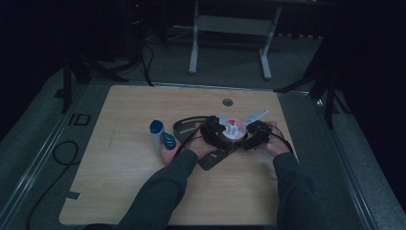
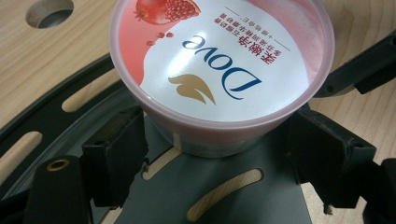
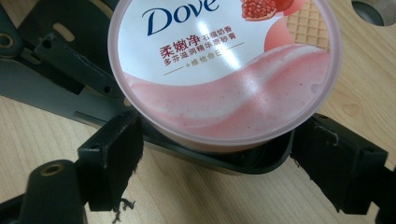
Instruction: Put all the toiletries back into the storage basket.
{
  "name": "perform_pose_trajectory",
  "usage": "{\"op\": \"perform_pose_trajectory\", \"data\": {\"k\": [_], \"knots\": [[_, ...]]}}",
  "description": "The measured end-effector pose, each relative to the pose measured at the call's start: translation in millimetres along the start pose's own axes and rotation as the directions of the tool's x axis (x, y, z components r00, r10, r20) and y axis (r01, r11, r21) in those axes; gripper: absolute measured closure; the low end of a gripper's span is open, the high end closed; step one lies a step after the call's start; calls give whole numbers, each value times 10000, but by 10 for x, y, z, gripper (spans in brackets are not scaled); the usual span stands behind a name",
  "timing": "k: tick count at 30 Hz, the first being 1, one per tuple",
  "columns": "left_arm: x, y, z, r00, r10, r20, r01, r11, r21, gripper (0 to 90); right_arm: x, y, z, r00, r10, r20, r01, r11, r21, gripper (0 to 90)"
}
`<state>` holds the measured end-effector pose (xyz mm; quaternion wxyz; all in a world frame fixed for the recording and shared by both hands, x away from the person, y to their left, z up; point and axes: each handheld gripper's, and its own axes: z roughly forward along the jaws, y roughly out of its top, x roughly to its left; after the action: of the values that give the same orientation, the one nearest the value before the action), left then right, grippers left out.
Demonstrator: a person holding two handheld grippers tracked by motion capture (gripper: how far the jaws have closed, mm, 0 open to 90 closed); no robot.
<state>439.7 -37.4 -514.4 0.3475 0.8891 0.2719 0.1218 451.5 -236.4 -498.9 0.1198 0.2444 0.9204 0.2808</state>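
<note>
Here we see the pink Dove scrub tub (image 1: 232, 130) sitting on a dark slotted metal plate (image 1: 210, 160) on the wooden table (image 1: 124, 172), between both grippers. The left gripper (image 2: 215, 154) and right gripper (image 3: 210, 158) each stand wide, jaws flanking the tub's sides without visibly pressing it. A blue-capped bottle (image 1: 156, 134) lies to the left.

Your jar (image 1: 231, 130) stands on the slotted plate (image 1: 210, 160) near the counter's (image 1: 119, 191) middle, between your 2 tools: the left hand-held gripper (image 1: 213, 130) on its left, the right hand-held gripper (image 1: 254, 135) on its right. The bottle (image 1: 156, 134) stands left of the plate, and a round hole (image 1: 227, 102) lies behind the jar.
</note>
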Motion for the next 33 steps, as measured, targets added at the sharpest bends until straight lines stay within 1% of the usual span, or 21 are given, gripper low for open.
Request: {"op": "perform_pose_trajectory", "data": {"k": [3, 6, 10, 11, 12, 14, 17, 19, 23, 24, 25, 26, 27, 28, 30, 31, 32, 33], "knots": [[2, -19, 15, 10000, -67, 38, 67, 10000, 1, 202, 15, 5, 20, 9999, -109, 88, 108, 9998, 182, 166], [1, -22, 17, 9999, -122, 49, 122, 9999, -28, 204, 10, 6, 20, 9999, -95, 62, 94, 9997, 208, 168], [12, -35, 23, 9994, -325, 141, 326, 9994, -113, 218, 26, -4, 39, 9995, -279, 175, 269, 9982, 534, 168], [11, -37, 19, 9994, -319, 137, 321, 9994, -146, 221, 27, -11, 38, 9995, -246, 205, 235, 9984, 522, 164], [9, -37, 19, 9995, -298, 117, 300, 9995, -135, 226, 31, -17, 19, 9992, -234, 331, 222, 9992, 343, 164], [10, -39, 16, 9995, -305, 127, 306, 9994, -147, 231, 14, -8, -54, 9997, -86, 237, 85, 10000, 36, 177], [7, -42, 16, 9993, -339, 127, 341, 9993, -180, 233, 7, 9, -126, 9993, -222, 317, 220, 9997, 82, 178], [6, -45, 16, 9993, -342, 121, 345, 9992, -195, 234, 6, 7, -141, 9995, -199, 250, 197, 9998, 60, 178], [-7, -60, 10, 9990, -435, 43, 436, 9987, -269, 241, 22, -38, -184, 9994, -41, 341, 49, 9997, -219, 178], [-14, -65, 7, 9990, -447, -17, 446, 9986, -281, 241, 22, -38, -184, 9994, -41, 341, 49, 9997, -219, 178], [-27, -72, -4, 9983, -547, -179, 543, 9982, -259, 241, 30, -47, -196, 9995, 46, 306, -36, 9995, -326, 179], [-29, -77, -14, 9981, -570, -232, 565, 9982, -217, 236, 53, -64, -216, 9996, 85, 284, -72, 9989, -465, 181], [-26, -83, -27, 9974, -687, -197, 682, 9974, -243, 236, 65, -73, -225, 9995, 86, 301, -72, 9989, -453, 186], [-22, -90, -50, 9967, -778, -243, 772, 9967, -244, 234, 78, -83, -234, 9995, 145, 271, -132, 9989, -453, 211], [-18, -107, -107, 9941, -1068, -208, 1058, 9934, -438, 236, 101, -106, -256, 9991, 209, 381, -191, 9987, -466, 217], [-25, -111, -130, 9930, -1154, -243, 1140, 9920, -539, 238, 113, -121, -274, 9991, 288, 319, -269, 9980, -568, 220], [-40, -110, -146, 9926, -1147, -397, 1125, 9922, -528, 238, 122, -135, -293, 9991, 297, 292, -277, 9975, -646, 221], [-53, -107, -159, 9928, -1135, -378, 1115, 9924, -514, 239, 139, -150, -310, 9988, 342, 348, -317, 9970, -703, 229]]}}
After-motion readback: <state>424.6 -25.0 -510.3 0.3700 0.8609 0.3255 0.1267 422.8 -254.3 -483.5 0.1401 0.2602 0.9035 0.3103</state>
